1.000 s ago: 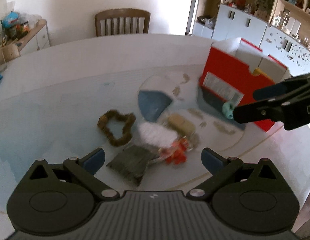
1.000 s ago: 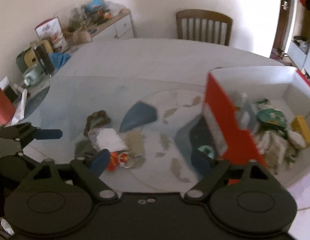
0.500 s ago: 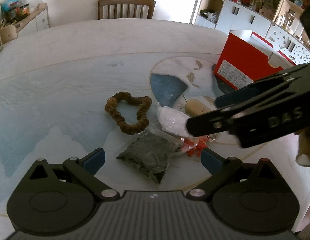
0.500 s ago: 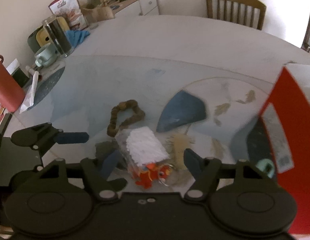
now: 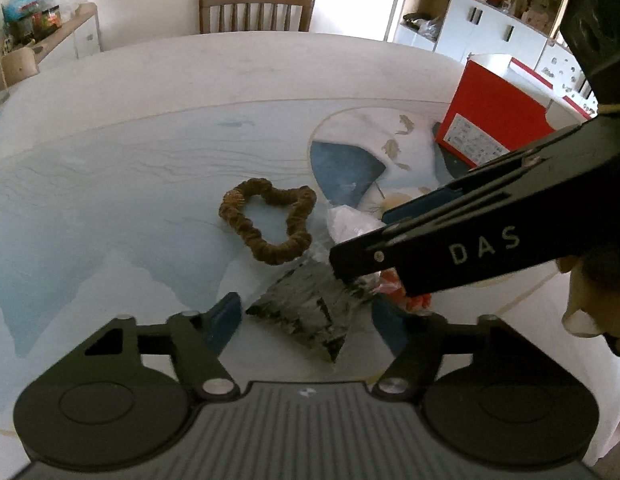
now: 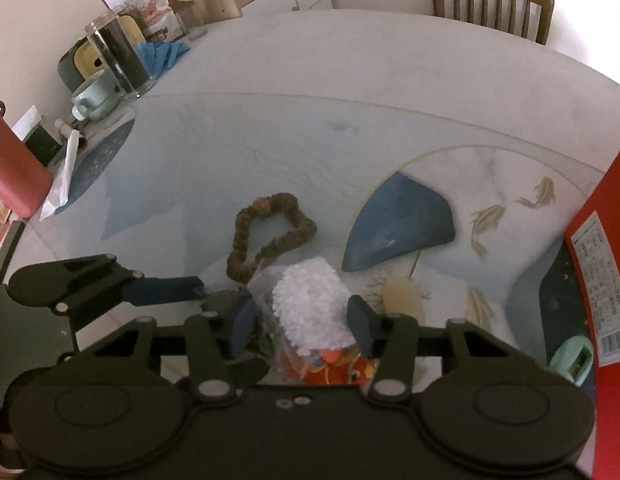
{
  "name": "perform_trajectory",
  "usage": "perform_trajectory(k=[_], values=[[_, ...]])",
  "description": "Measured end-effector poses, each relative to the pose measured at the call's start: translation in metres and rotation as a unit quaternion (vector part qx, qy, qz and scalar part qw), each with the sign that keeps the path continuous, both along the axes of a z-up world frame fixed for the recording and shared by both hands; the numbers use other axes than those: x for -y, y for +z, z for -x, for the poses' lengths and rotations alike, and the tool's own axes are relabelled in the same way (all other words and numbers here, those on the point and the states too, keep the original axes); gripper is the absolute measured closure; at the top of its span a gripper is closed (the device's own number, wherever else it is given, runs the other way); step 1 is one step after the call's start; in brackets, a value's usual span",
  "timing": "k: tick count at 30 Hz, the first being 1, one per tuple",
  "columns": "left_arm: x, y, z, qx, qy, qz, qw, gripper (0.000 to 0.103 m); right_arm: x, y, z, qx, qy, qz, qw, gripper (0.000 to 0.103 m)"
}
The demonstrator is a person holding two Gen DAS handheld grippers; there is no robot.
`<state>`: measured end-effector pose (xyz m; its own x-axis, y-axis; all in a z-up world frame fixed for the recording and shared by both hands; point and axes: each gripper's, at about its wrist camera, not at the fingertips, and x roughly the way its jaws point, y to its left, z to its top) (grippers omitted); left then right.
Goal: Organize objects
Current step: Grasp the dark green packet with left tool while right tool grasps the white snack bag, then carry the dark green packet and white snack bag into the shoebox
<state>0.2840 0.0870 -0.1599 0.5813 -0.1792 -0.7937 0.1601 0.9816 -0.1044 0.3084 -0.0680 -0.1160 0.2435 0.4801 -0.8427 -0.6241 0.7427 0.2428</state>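
A brown scrunchie [image 5: 265, 222] [image 6: 265, 234] lies on the table. Next to it lie a dark green packet [image 5: 310, 310], a clear bag with white fluffy stuff [image 6: 312, 308] [image 5: 350, 226] and an orange toy [image 6: 334, 368]. My left gripper [image 5: 305, 318] is open, its fingers on either side of the dark packet, low over it. My right gripper [image 6: 301, 322] is open with the white fluffy bag between its fingers. It crosses the left wrist view as a black arm [image 5: 470, 236]. A red and white box [image 5: 494, 120] [image 6: 598, 276] stands to the right.
A mint green object [image 6: 572, 362] lies by the red box. A tan oval thing [image 6: 402, 296] lies right of the bag. A jar [image 6: 117, 56], mug [image 6: 93, 100] and red bottle [image 6: 13, 172] stand at the table's left edge. A chair [image 5: 255, 8] stands at the far side.
My right gripper swung left from the red box and came down around the white fluffy bag. My left gripper moved forward and lower over the dark packet, and its fingers have closed in partway.
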Motion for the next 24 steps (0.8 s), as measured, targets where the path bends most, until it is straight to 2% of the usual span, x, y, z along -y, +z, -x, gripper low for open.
perform_trajectory(k=[1,5,6,8,10,13,24], values=[[-0.001,0.001,0.000,0.000,0.003,0.001,1.0000,0.044,0.000,0.001,0.000,0.000,-0.001,-0.001,1.000,0.059],[-0.004,0.003,0.001,0.001,0.011,0.008,0.9999,0.056,0.005,0.002,-0.001,-0.011,-0.007,-0.012,1.000,0.070],[-0.004,0.004,0.001,0.003,0.009,0.008,0.9999,0.068,0.006,0.002,-0.001,-0.011,-0.007,-0.013,1.000,0.071],[-0.001,0.007,0.003,0.011,0.007,0.002,0.9999,0.072,0.006,0.005,0.000,-0.010,-0.008,-0.016,1.000,0.078],[0.001,0.010,0.005,0.019,0.005,-0.002,0.9998,0.083,0.008,0.008,0.001,-0.009,-0.009,-0.020,1.000,0.082],[0.001,0.018,0.009,0.034,0.006,-0.001,0.9994,0.088,0.016,0.015,0.005,-0.003,-0.010,-0.028,1.000,0.085],[0.022,0.064,0.028,0.090,-0.007,0.000,0.9959,0.089,0.054,0.059,0.024,0.048,-0.015,-0.058,0.997,0.087]])
